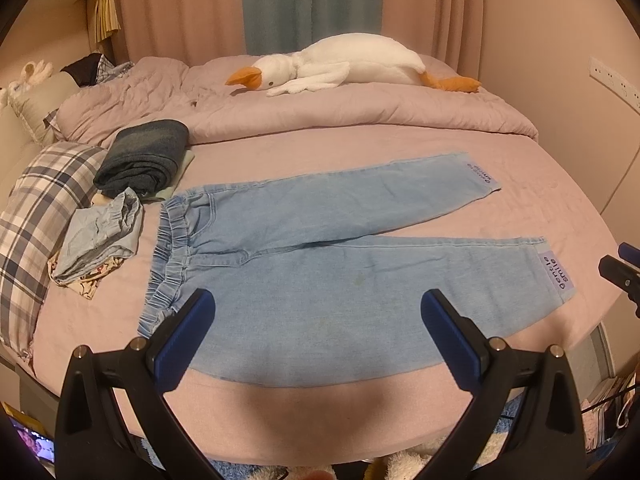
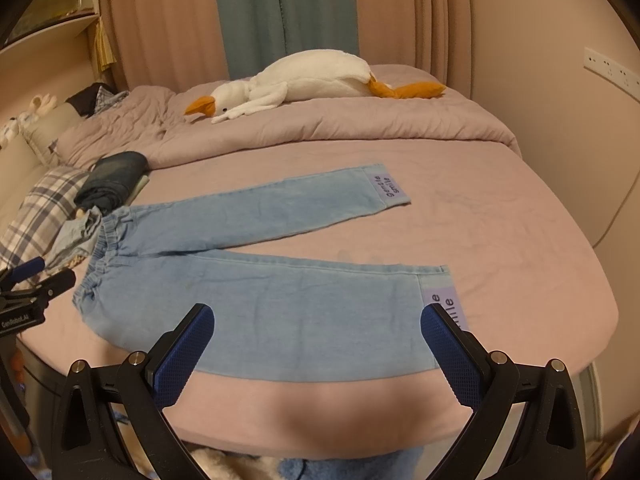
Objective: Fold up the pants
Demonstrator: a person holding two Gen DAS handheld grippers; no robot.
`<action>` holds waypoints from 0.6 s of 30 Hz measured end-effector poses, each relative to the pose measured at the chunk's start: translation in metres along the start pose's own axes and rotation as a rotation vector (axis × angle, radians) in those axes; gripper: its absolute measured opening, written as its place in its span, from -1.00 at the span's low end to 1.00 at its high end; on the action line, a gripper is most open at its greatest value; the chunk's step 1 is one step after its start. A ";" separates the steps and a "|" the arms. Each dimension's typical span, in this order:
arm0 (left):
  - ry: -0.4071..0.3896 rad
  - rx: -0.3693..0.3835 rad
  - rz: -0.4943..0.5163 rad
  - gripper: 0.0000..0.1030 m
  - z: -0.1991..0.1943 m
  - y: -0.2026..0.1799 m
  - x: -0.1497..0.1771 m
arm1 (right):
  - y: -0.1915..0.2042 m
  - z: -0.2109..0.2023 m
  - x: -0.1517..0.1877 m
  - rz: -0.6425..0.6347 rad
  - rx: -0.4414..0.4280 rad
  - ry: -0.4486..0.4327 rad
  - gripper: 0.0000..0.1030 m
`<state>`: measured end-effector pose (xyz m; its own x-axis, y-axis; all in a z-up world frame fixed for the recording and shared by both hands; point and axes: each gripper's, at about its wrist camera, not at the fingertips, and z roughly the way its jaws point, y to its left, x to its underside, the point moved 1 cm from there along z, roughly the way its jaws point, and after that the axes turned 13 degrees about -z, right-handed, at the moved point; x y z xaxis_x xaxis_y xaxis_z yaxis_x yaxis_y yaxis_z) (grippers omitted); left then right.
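Observation:
Light blue denim pants (image 1: 320, 264) (image 2: 260, 280) lie flat on the pink bed, elastic waistband at the left, two legs spread apart to the right, each cuff with a lilac "gentle smile" label. My left gripper (image 1: 318, 312) hovers open over the near leg by the waistband, nothing between its blue pads. My right gripper (image 2: 318, 324) is open above the near leg's lower part, its right finger (image 2: 452, 352) in front of the cuff label. Each gripper shows at the other view's edge.
A folded dark garment (image 1: 144, 156), a crumpled pale denim piece (image 1: 100, 236) and a plaid pillow (image 1: 36, 216) sit left of the waistband. A white plush goose (image 1: 340, 64) rests on the bunched quilt (image 1: 280, 108) at the back. The bed sheet's near edge (image 1: 320, 412) is close below the grippers.

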<state>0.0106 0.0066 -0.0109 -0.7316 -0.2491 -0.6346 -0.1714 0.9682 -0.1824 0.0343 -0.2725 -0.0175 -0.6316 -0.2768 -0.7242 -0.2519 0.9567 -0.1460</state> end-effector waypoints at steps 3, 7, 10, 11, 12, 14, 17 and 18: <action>0.029 0.053 -0.080 1.00 0.013 0.014 -0.002 | 0.001 0.001 -0.001 -0.009 0.001 0.008 0.99; 0.074 0.104 -0.271 0.99 0.037 0.050 -0.002 | 0.010 0.014 0.000 -0.008 -0.043 0.012 0.99; 0.118 0.081 -0.408 0.99 0.055 0.080 0.002 | 0.032 0.030 0.004 -0.104 -0.040 0.019 0.99; 0.134 0.094 -0.459 0.99 0.059 0.091 0.006 | 0.039 0.035 0.006 -0.142 -0.040 0.021 0.99; 0.144 0.100 -0.485 0.99 0.061 0.098 0.008 | 0.052 0.044 0.009 -0.188 -0.049 0.015 0.99; 0.167 0.094 -0.574 0.99 0.064 0.121 0.021 | 0.068 0.057 0.014 -0.238 -0.079 0.031 0.99; 0.145 0.121 -0.661 0.99 0.060 0.145 0.034 | 0.099 0.082 0.023 -0.312 -0.147 0.056 0.99; 0.129 0.126 -0.690 0.99 0.057 0.152 0.039 | 0.111 0.087 0.026 -0.347 -0.177 0.054 0.99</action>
<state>-0.0063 0.1426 -0.1056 -0.5577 -0.7913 -0.2505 -0.5515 0.5788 -0.6006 0.0537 -0.1660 -0.1114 -0.5233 -0.5898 -0.6150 -0.5766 0.7765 -0.2541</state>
